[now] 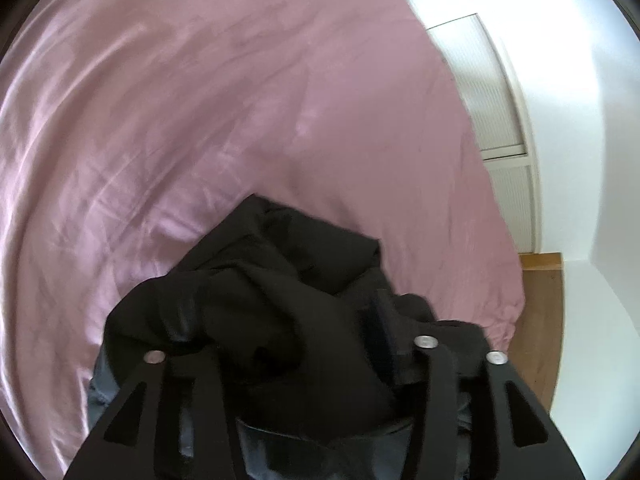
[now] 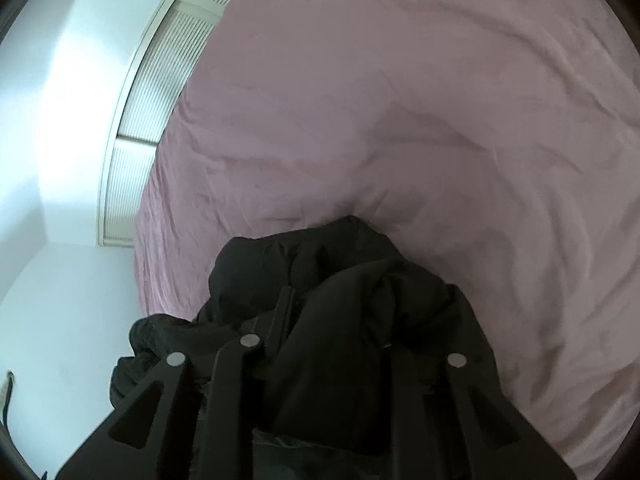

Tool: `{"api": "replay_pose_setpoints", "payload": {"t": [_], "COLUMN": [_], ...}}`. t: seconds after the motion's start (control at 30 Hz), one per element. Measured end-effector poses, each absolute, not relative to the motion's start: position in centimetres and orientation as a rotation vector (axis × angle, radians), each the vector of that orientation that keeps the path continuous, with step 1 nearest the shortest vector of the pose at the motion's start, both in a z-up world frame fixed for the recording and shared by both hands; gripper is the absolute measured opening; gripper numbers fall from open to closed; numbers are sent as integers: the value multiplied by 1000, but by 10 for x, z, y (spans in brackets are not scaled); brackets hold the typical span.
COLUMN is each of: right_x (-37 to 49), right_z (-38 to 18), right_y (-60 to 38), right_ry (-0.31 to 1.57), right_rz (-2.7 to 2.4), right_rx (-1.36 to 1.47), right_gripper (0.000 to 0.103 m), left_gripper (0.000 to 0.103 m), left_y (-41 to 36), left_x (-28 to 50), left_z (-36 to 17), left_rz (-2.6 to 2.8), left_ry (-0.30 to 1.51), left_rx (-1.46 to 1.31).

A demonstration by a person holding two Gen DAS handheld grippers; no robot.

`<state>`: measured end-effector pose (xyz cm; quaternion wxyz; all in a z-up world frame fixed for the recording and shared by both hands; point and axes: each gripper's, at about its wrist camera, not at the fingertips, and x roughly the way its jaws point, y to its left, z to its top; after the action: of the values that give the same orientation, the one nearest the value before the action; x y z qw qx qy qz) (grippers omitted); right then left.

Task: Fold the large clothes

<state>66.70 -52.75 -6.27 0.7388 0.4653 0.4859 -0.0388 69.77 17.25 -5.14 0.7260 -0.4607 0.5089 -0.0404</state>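
Observation:
A large black garment (image 1: 280, 276) with a grey lining hangs bunched from my left gripper (image 1: 296, 344), which is shut on it above the pink bed sheet (image 1: 200, 100). The cloth covers the fingertips. In the right wrist view the same black garment (image 2: 352, 280) is bunched over my right gripper (image 2: 340, 340), which is shut on it. One black finger (image 2: 282, 312) shows at the left of the bunch. The pink sheet (image 2: 440, 120) lies below.
The bed fills most of both views. A white wardrobe door with ribbed panels (image 1: 492, 100) (image 2: 160, 100) stands beside the bed. Wooden floor (image 1: 540, 320) shows at the bed's edge. White walls (image 2: 52, 160) lie beyond.

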Motion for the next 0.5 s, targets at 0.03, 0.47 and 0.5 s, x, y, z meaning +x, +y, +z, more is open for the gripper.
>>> {"api": "replay_pose_setpoints", "payload": {"t": [0.03, 0.47, 0.5], "right_x": [666, 662, 660], "right_z": [-62, 19, 28], "right_y": [-529, -545, -546], "right_ry": [1057, 919, 910], "right_rz": [-79, -93, -104], "right_rx": [1034, 950, 924], "right_gripper": [30, 74, 74], "left_gripper": [66, 82, 82], "left_y": [174, 201, 197], "left_x": [698, 692, 688], "left_z": [-47, 56, 64], "left_rz": [-100, -96, -99], "left_ry": [1106, 941, 937], "left_rx": [-1026, -886, -846]}}
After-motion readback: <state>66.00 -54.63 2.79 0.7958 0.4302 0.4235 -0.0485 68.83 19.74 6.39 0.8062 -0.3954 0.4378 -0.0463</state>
